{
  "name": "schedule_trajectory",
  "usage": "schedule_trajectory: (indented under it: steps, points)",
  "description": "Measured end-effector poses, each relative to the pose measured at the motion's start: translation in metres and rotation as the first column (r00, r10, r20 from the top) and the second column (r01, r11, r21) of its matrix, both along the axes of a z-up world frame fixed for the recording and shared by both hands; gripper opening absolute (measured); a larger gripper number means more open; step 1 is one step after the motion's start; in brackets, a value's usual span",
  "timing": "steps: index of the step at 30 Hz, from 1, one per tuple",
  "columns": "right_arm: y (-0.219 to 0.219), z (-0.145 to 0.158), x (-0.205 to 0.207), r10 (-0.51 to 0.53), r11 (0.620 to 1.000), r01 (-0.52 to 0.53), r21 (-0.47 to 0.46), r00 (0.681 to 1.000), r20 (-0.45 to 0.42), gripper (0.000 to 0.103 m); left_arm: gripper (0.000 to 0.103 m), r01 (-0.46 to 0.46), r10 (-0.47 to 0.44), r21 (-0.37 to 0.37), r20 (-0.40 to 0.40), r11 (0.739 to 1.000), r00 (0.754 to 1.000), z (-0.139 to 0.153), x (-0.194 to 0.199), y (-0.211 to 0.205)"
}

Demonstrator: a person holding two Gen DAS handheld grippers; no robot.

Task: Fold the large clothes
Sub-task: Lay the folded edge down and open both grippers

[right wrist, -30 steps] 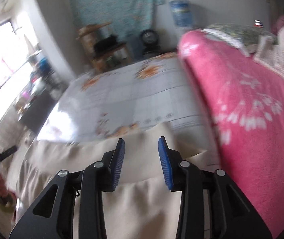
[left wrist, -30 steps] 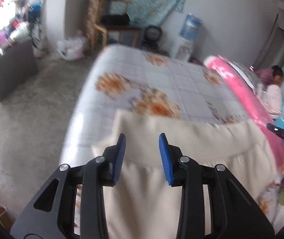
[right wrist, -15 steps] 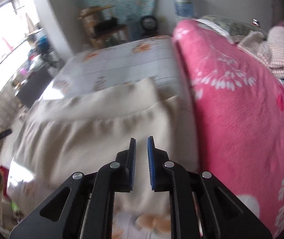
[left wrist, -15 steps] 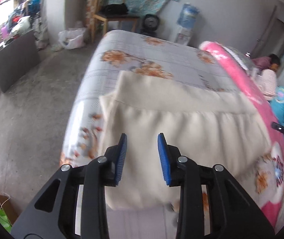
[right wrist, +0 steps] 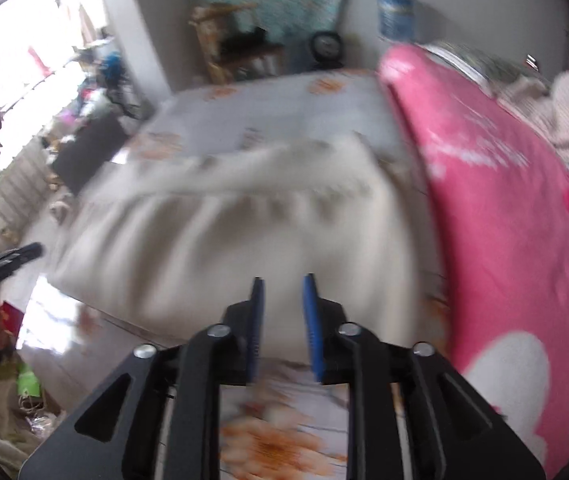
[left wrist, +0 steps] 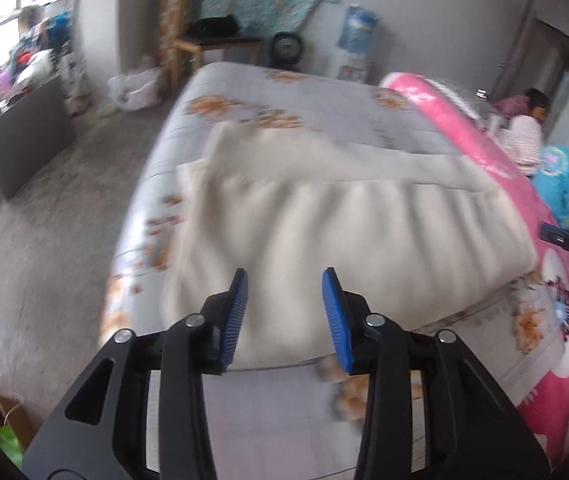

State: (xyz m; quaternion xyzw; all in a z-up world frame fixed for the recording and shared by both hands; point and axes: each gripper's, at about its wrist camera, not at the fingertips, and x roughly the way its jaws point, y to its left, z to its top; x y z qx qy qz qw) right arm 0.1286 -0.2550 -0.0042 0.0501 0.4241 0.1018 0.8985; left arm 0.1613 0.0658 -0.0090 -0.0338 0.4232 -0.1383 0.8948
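The cream garment (left wrist: 324, 232) lies folded across the middle of the bed (left wrist: 284, 96), bunched into soft ridges, its near edge just ahead of both tongs. In the left wrist view the left tongs (left wrist: 284, 312) are spread wide with nothing between the blue pads, hovering over the garment's near edge. The right tongs (right wrist: 282, 320) are released too, though with a narrower gap, and hold nothing.

The pink blanket (right wrist: 504, 208) fills the 3 o'clock side in the right view, right beside the garment; the left view only catches it as a strip at about 2 o'clock. Only the left view shows a person (left wrist: 524, 128) sitting past the blanket. The fan (left wrist: 286, 46) and water jug (left wrist: 358, 26) sit at 12 o'clock in both, all pretty blurry.
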Motion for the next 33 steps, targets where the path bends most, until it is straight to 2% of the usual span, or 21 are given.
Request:
schedule_trajectory:
  steps: [1,3,6,7,9,12,14,16,17,18,20,21,23,25,27,28,29,30,31,33]
  points:
    - [0.019,-0.004,0.004,0.038,0.999,-0.038,-0.014,0.999,0.010,0.045,0.039,0.032,-0.032,-0.001,0.002,0.999,0.999,0.000,0.001,-0.014]
    - [0.049,-0.020,0.010,0.087,0.995,-0.088,-0.057,0.996,-0.007,0.045,0.041,0.089,-0.089,0.016,0.003,0.996,0.996,-0.007,0.002,-0.045]
    - [0.072,-0.060,0.020,0.089,0.989,-0.101,-0.110,0.990,-0.105,0.045,0.042,0.046,-0.040,0.098,-0.061,0.994,0.997,-0.037,0.005,-0.073]
    - [0.075,-0.067,0.020,0.077,0.987,-0.091,-0.134,0.992,-0.102,0.045,0.042,0.037,-0.031,0.105,-0.060,0.994,0.998,-0.042,0.002,-0.075]
    - [0.076,-0.060,0.018,0.061,0.985,-0.077,-0.156,0.993,-0.100,0.045,0.043,0.032,-0.028,0.127,-0.034,0.991,0.999,-0.044,-0.003,-0.075]
    - [0.083,-0.041,0.002,0.089,0.985,-0.093,-0.147,0.995,-0.036,0.046,0.043,0.037,-0.038,0.079,0.004,0.996,0.999,-0.030,-0.012,-0.070]
    - [0.092,-0.039,-0.004,0.103,0.984,-0.103,-0.148,0.995,-0.008,0.047,0.047,0.042,-0.044,0.079,0.031,0.996,0.999,-0.025,-0.014,-0.071]
    - [0.104,-0.052,-0.002,0.125,0.980,-0.129,-0.150,0.992,-0.033,0.051,0.050,0.052,-0.051,0.104,-0.008,0.993,0.999,-0.037,-0.008,-0.081]
    - [0.108,-0.061,0.000,0.114,0.978,-0.119,-0.171,0.993,-0.041,0.051,0.051,0.050,-0.045,0.143,-0.036,0.989,0.998,-0.047,-0.004,-0.089]
    - [0.108,-0.065,-0.001,0.105,0.979,-0.110,-0.172,0.994,-0.034,0.052,0.053,0.041,-0.041,0.179,-0.004,0.983,0.999,-0.051,-0.006,-0.093]
    - [0.102,-0.059,-0.003,0.090,0.986,-0.096,-0.136,0.995,-0.048,0.052,0.053,0.043,-0.043,0.195,-0.003,0.980,0.999,-0.047,-0.007,-0.094]
    - [0.096,-0.054,-0.005,0.077,0.988,-0.082,-0.127,0.996,-0.048,0.053,0.053,0.037,-0.036,0.175,-0.005,0.984,0.999,-0.042,-0.009,-0.089]
    - [0.083,-0.044,-0.015,0.023,0.985,-0.023,-0.170,1.000,-0.004,0.053,0.054,0.018,-0.023,0.157,0.029,0.987,0.999,-0.031,-0.016,-0.076]
    - [0.060,-0.037,-0.022,-0.053,0.979,0.057,-0.195,0.998,0.025,0.056,0.060,-0.027,0.012,0.213,0.069,0.977,0.998,-0.028,-0.023,-0.062]
    - [0.026,-0.040,-0.025,-0.175,0.962,0.177,-0.207,0.984,0.026,0.058,0.062,-0.067,0.055,0.257,0.056,0.964,0.997,-0.035,-0.023,-0.047]
    - [0.011,-0.047,-0.023,-0.237,0.947,0.233,-0.220,0.971,0.008,0.059,0.064,-0.090,0.089,0.246,0.016,0.965,0.996,-0.044,-0.019,-0.035]
    - [-0.002,-0.055,-0.022,-0.278,0.937,0.267,-0.226,0.961,-0.016,0.059,0.064,-0.095,0.096,0.188,0.003,0.978,0.995,-0.046,-0.018,-0.026]
    - [-0.012,-0.061,-0.022,-0.274,0.949,0.263,-0.171,0.961,-0.043,0.059,0.064,-0.101,0.101,0.155,0.010,0.983,0.995,-0.045,-0.018,-0.021]
    - [-0.015,-0.062,-0.024,-0.273,0.954,0.264,-0.141,0.961,-0.048,0.059,0.066,-0.108,0.109,0.159,0.004,0.981,0.994,-0.042,-0.016,-0.020]
    - [-0.009,-0.054,-0.027,-0.260,0.955,0.250,-0.160,0.964,-0.048,0.062,0.067,-0.117,0.120,0.173,-0.006,0.978,0.993,-0.038,-0.016,-0.022]
